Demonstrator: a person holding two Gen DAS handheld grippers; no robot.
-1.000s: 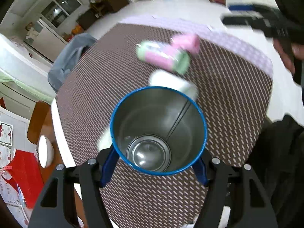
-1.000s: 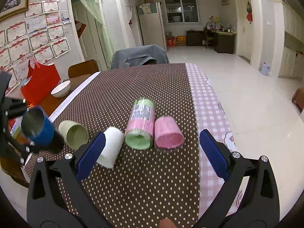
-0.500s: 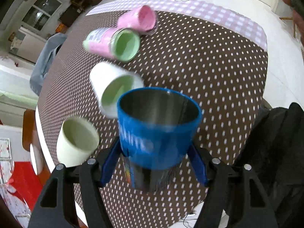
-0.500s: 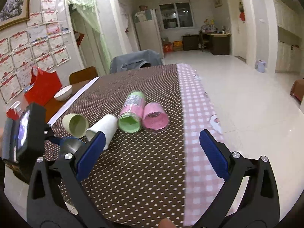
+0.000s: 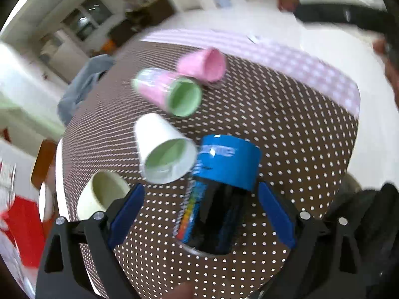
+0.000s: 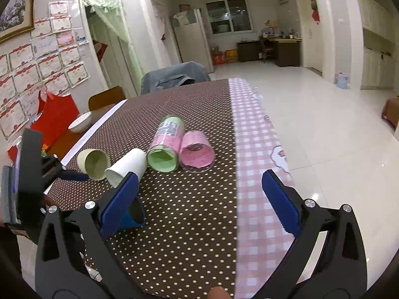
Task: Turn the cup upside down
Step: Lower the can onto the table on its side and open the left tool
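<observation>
The blue metal cup (image 5: pixel 224 172) stands on the dotted brown tablecloth (image 5: pixel 286 129) between the fingers of my left gripper (image 5: pixel 199 211), which is open with a gap on both sides of the cup. In the right wrist view only a blue part of the cup (image 6: pixel 132 218) shows behind the left finger (image 6: pixel 119 199) of my right gripper (image 6: pixel 199 199). The right gripper is open, empty and held above the table's near edge. The left gripper's body (image 6: pixel 27 177) shows at the left there.
A white cup (image 5: pixel 162 154), a pale green cup (image 5: pixel 102 196), a pink-and-green tumbler (image 5: pixel 169 92) and a pink cup (image 5: pixel 204 64) lie on their sides beyond the blue cup. A pink checked strip (image 6: pixel 251 149) runs along the table's right edge. A bowl (image 6: pixel 79 122) and a red bag (image 6: pixel 54 114) sit at the far left.
The left gripper tipped the blue cup from mouth-toward-camera to standing on the cloth, then opened off it. The right gripper stayed open and drew back slightly.
</observation>
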